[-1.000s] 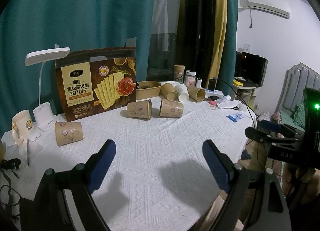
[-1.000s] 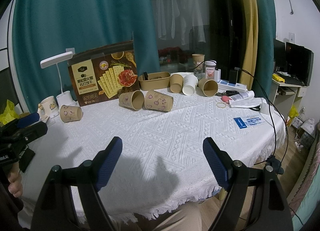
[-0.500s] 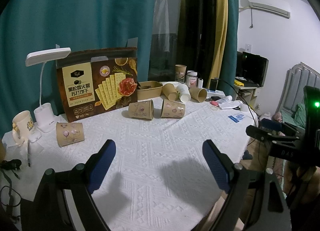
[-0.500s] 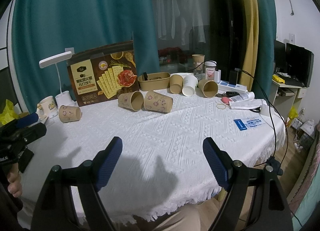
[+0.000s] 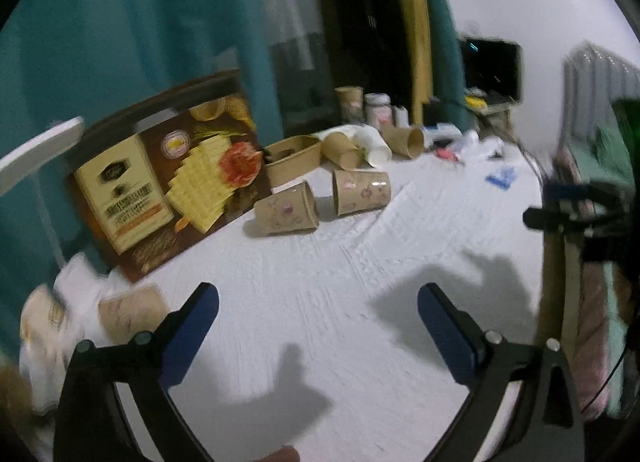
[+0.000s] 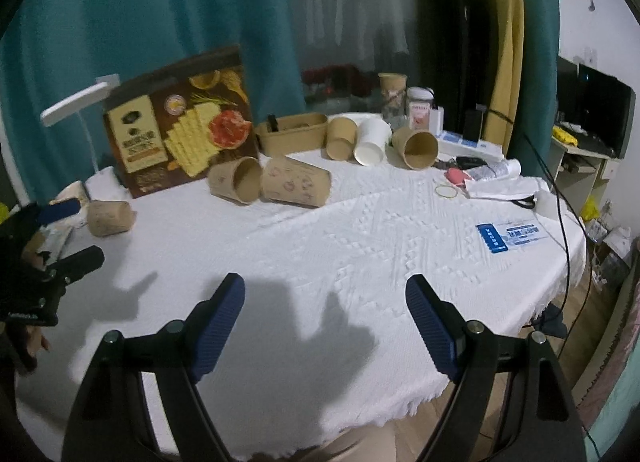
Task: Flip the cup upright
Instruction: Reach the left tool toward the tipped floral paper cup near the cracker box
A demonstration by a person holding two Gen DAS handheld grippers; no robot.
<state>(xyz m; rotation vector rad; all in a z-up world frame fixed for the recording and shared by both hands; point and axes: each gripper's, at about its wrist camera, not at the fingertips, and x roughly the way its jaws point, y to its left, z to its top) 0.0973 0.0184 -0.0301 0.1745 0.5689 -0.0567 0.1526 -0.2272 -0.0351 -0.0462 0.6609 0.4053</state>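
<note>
Tilting and swinging closer than a moment ago, the left gripper (image 5: pixel 318 326) is hovering with jaws spread, nothing between them. Left to right: a lamp (image 6: pixel 76 105), a lone paper cup (image 6: pixel 109 217) lying on its side, a cracker box (image 6: pixel 180 129) with unreadable lettering, two more toppled cups (image 6: pixel 235 180). The right gripper (image 6: pixel 325 316) is gaping empty over the tablecloth (image 6: pixel 360 246).

The whole left wrist view is smeared with blur, worst at the lying cup (image 5: pixel 132 312) and mug (image 5: pixel 42 322) near its left edge, and the cracker box (image 5: pixel 160 177) lettering is unreadable
</note>
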